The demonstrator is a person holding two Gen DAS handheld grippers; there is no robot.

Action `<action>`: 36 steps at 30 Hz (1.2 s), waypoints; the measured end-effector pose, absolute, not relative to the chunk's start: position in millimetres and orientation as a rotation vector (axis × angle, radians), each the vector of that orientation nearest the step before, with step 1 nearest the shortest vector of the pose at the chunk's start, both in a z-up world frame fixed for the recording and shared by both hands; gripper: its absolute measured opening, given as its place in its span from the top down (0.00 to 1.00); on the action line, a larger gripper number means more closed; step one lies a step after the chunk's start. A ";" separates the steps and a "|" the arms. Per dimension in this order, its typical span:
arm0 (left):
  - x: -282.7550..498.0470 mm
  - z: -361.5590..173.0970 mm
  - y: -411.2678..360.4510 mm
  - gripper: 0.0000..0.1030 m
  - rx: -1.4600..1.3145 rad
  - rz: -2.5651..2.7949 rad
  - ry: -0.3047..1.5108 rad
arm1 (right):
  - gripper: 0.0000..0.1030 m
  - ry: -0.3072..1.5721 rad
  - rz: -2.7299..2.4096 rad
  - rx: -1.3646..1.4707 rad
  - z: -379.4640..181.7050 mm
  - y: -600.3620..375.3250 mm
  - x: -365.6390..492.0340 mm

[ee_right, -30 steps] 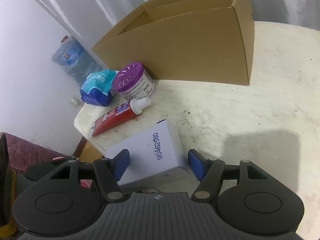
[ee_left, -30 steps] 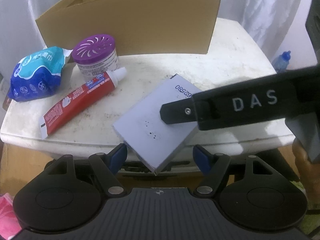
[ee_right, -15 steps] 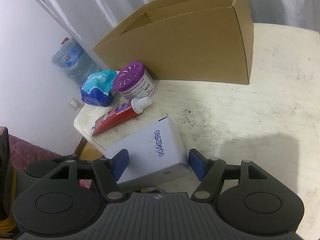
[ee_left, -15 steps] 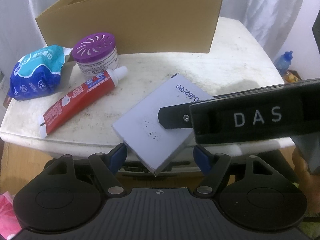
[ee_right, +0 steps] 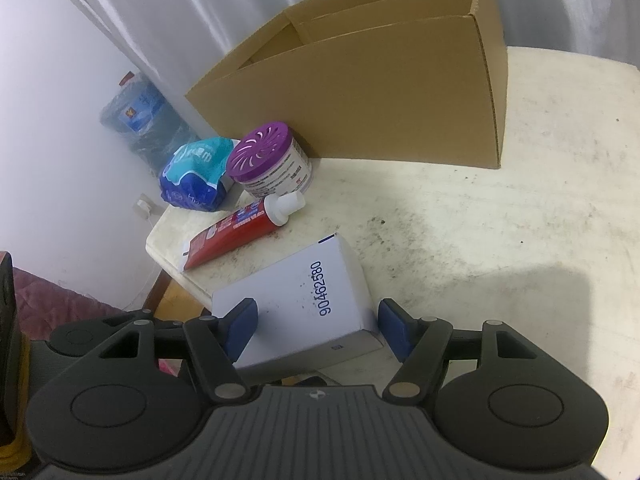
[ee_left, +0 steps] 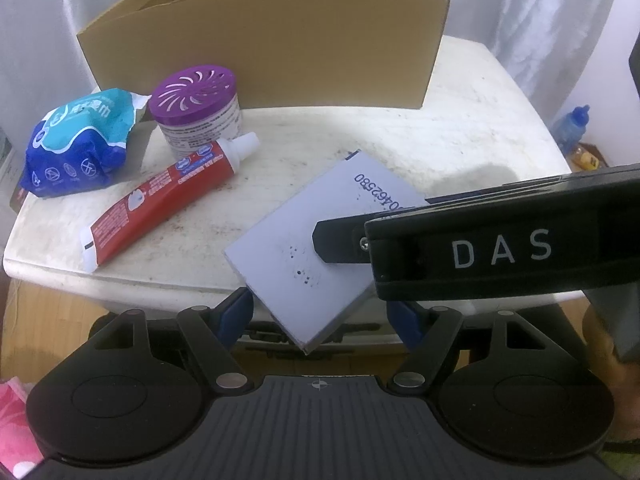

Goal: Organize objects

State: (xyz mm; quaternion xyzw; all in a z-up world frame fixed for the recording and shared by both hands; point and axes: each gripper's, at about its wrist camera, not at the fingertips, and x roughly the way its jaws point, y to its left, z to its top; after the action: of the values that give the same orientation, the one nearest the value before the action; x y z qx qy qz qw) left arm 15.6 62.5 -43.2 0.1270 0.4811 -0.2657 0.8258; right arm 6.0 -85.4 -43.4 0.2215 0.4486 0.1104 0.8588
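Jaws of the right gripper (ee_right: 316, 328) stand apart, one on each flank of the white box (ee_right: 296, 304), and over the last second they have crept forward so the box sits deeper between them than before. Nothing is clamped yet; the left blue pad overlaps the box's edge, though I cannot tell whether it touches. In the left wrist view the same gripper reaches in from the right of the frame, its black finger lying over the box (ee_left: 320, 248), while the left gripper (ee_left: 320, 316) hangs back below the box's near corner, jaws apart and holding nothing.

That advance reads as the last lining-up before a squeeze, with the cardboard box (ee_right: 380, 92) at the top of the frame the likely home for it.

Beyond the white box, toward the left of the frame, lie the red toothpaste tube (ee_left: 168, 196), the purple-lidded tub (ee_left: 198, 110) and the blue wipes pack (ee_left: 76, 144).

All rest on a stained white worktop (ee_right: 500, 220), the box jutting past its near edge. Pale curtains hang behind, and 1 water jug (ee_right: 140, 116) stands by the wall.
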 end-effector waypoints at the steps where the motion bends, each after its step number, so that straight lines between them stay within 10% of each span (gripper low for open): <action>1: 15.7 -42.8 62.6 0.29 0.269 -0.564 1.022 | 0.31 0.943 0.232 0.464 -43.6 -84.8 6.1; 36: 3.5 -29.1 65.5 0.29 0.249 -0.548 0.972 | 0.31 0.906 0.229 0.426 -25.3 -80.7 -2.0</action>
State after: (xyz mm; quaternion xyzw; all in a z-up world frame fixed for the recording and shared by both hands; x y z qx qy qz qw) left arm 3.5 65.5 -29.1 0.1179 0.4600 -0.2592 0.8410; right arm -2.0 -80.7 -25.3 0.2039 0.4331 0.1094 0.8711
